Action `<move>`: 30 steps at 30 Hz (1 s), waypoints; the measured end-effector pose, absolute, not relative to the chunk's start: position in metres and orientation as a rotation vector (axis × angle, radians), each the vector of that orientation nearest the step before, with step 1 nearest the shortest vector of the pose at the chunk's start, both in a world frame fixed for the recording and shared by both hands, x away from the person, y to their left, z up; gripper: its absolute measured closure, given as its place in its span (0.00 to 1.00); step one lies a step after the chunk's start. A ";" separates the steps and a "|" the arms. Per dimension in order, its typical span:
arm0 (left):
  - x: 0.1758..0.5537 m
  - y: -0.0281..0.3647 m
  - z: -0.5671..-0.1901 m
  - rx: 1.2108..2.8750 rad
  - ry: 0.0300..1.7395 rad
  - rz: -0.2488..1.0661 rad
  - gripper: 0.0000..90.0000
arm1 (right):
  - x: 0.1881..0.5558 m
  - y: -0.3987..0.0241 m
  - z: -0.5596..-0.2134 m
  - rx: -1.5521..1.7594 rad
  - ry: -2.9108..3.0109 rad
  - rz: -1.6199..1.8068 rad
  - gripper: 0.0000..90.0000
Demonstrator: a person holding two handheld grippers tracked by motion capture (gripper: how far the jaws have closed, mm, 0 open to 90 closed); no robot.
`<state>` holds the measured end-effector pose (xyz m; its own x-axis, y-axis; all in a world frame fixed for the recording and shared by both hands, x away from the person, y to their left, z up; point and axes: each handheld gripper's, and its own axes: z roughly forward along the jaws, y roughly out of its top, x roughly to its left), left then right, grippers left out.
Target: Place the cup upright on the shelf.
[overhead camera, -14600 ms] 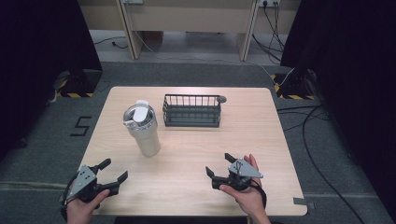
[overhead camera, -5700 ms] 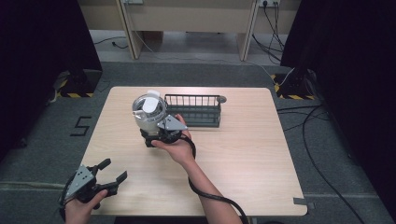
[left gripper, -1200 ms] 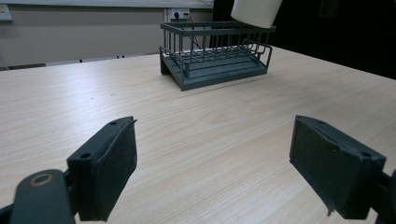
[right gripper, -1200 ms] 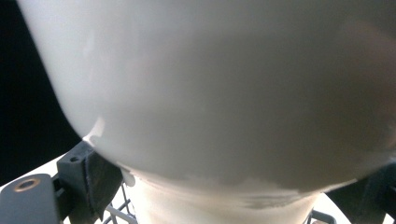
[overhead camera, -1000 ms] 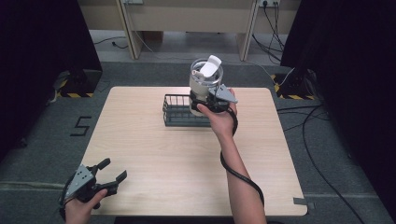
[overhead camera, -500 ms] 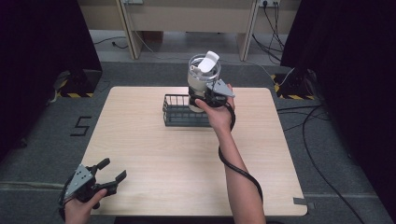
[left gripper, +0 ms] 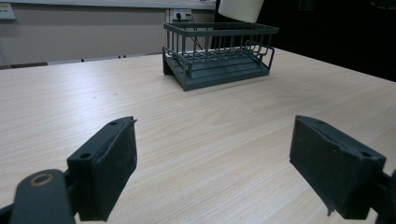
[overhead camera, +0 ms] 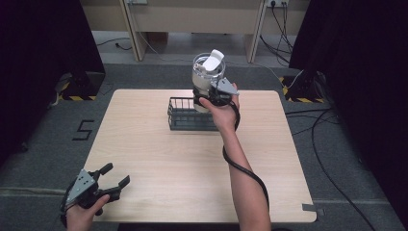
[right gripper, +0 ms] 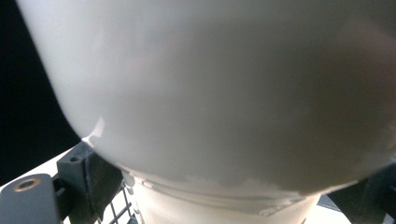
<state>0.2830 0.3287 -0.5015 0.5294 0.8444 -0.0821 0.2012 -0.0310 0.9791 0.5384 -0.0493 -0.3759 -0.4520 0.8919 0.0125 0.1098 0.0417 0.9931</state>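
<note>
At the near left corner of the wooden desk [overhead camera: 159, 159] the left gripper [overhead camera: 111, 179] rests low in the person's left hand [overhead camera: 84, 215], its jaws spread wide with nothing between them. In the left gripper view the two black pads [left gripper: 111, 161] stand far apart over bare wood grain, pointing toward the dark wire rack [left gripper: 218, 52] farther off, above which the pale bottom of the tumbler [left gripper: 240, 8] just shows at the top edge.

Toward the middle back of the desk, in the high view, sits that wire rack [overhead camera: 185, 115], a dark rectangular basket with barred sides and an open top. Over its right end the right gripper [overhead camera: 211, 95] is held up off the desk by the person's right hand [overhead camera: 222, 108], the forearm reaching in from the bottom and a black cable trailing down along it. The jaws are pinching a white tumbler [overhead camera: 207, 79] around its lower body; the cup is upright, with a clear lid whose white flap stands raised. It hangs above the rack's right part, its base close over the top wires. In the right gripper view the tumbler's pale wall [right gripper: 224, 93] looms close, a black pad pressed against it at lower left, and rack wires [right gripper: 119, 207] show beneath.
</note>
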 end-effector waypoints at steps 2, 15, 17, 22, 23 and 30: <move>0.283 0.329 -0.501 1.549 0.928 0.658 0.16 | 0.540 -0.048 -0.377 1.024 1.654 1.472 0.12; 0.283 0.329 -0.501 1.547 0.929 0.657 0.16 | 0.552 -0.045 -0.389 1.051 1.674 1.438 0.12; 0.283 0.329 -0.501 1.546 0.929 0.657 0.16 | 0.553 -0.045 -0.390 1.054 1.676 1.435 0.12; 0.283 0.329 -0.501 1.548 0.927 0.657 0.16 | 0.556 -0.042 -0.400 1.064 1.697 1.408 0.12; 0.283 0.329 -0.501 1.547 0.927 0.657 0.16 | 0.557 -0.042 -0.402 1.069 1.702 1.407 0.12; 0.283 0.330 -0.501 1.546 0.927 0.655 0.16 | 0.562 -0.041 -0.416 1.100 1.722 1.377 0.12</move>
<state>0.2828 0.3297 -0.5013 0.5302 0.8436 -0.0853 0.2012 -0.0274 0.9792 0.5620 -0.0413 -0.4159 -0.4244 0.9054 0.0056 0.2043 0.0898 0.9748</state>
